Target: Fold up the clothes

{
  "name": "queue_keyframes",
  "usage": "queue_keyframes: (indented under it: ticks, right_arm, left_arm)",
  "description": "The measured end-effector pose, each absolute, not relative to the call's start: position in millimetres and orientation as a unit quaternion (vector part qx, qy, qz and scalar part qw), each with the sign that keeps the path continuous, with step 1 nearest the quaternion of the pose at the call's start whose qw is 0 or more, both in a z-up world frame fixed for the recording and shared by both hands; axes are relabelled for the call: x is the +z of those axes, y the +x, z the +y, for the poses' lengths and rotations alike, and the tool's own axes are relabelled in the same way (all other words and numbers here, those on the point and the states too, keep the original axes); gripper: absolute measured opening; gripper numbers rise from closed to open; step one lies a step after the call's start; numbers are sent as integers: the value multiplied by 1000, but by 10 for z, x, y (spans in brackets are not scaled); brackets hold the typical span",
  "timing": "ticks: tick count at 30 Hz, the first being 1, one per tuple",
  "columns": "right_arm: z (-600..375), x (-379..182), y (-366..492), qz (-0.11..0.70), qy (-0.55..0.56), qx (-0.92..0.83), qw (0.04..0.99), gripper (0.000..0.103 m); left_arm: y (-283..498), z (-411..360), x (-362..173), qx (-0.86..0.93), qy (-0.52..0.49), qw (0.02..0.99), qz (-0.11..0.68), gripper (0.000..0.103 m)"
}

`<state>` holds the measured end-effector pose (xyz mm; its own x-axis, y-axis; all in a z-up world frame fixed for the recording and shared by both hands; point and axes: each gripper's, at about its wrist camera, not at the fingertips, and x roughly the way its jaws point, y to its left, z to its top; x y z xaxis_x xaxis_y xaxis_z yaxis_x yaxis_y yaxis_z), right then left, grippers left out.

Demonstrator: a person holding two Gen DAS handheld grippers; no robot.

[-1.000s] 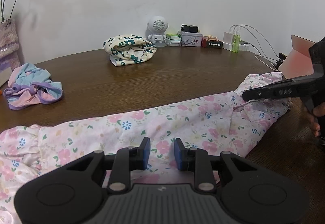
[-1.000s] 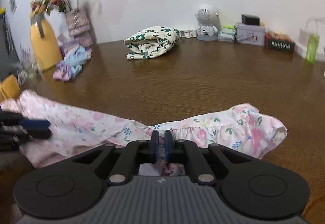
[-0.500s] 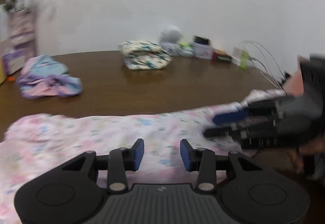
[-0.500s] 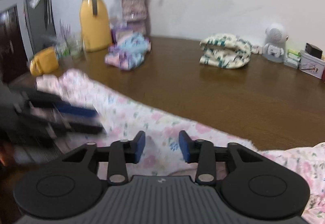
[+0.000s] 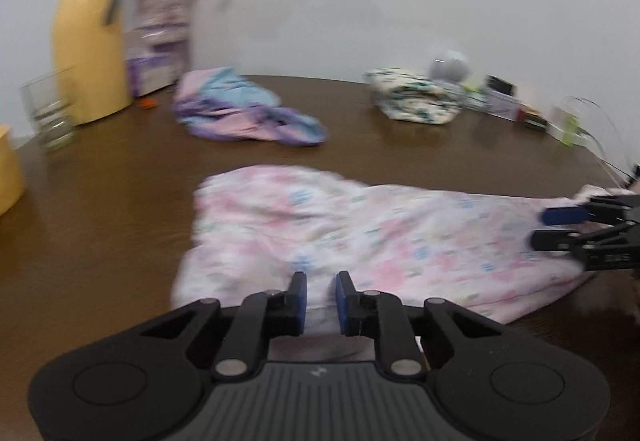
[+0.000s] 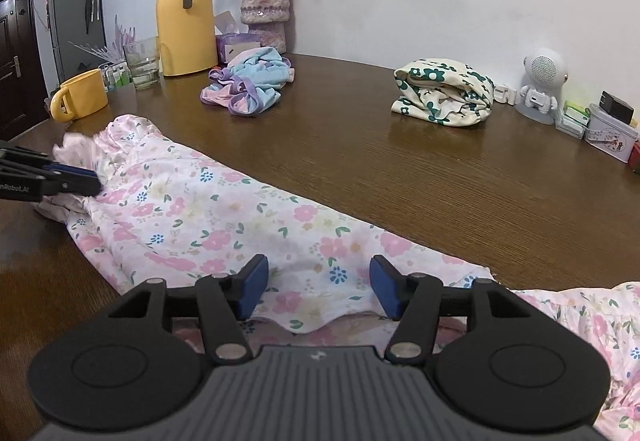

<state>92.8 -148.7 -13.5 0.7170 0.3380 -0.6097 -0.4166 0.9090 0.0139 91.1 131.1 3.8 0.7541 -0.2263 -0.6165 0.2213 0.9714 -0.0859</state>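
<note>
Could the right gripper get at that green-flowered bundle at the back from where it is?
Probably yes. The right gripper is open over the pink floral garment, holding nothing, and only bare table lies between it and the green-flowered bundle. It would need a long stretch forward.

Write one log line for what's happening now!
step: fold pink dress | left gripper: closing on cloth | right gripper: opening, let go | table
</note>
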Motion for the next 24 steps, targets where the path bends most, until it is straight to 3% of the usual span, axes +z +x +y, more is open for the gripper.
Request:
queue_keyframes:
  ticks: [11, 13, 14, 16, 17, 18, 21, 22, 24]
  right_arm:
    - [-1485, -153, 941, 316, -63, 205, 924, 61]
    - [-1480, -154, 946, 317, -63, 209, 923, 65]
    - [-1471, -153, 949, 317, -64, 213, 922, 70]
    - [-1455, -152, 948, 319, -65, 220, 919, 80]
    - [-1453, -142, 939, 319, -63, 222, 919, 82]
    - [-1453, -130, 926, 318, -61, 224, 919, 82]
    - [-1520, -7, 809, 296, -41, 227, 927, 91]
    - [-1548, 43, 762, 287, -33, 227, 930, 102]
    - [-1623, 143, 654, 271, -25, 224, 936, 103]
  left_arm:
    - [723, 1556, 36, -80, -3, 944, 321, 14]
    - [721, 1560, 54, -82, -9, 944, 320, 17]
    - [704, 1542, 84, -80, -11, 946, 313, 26]
    - [671, 1506, 145, -76, -15, 951, 298, 54]
    - [649, 1488, 179, -74, -16, 954, 289, 71]
    - [615, 1466, 223, -72, -15, 958, 276, 79]
    - [556, 1407, 321, -77, -14, 964, 253, 91]
    - [545, 1381, 346, -79, -13, 965, 248, 92]
    - [538, 1315, 368, -84, -8, 966, 243, 93]
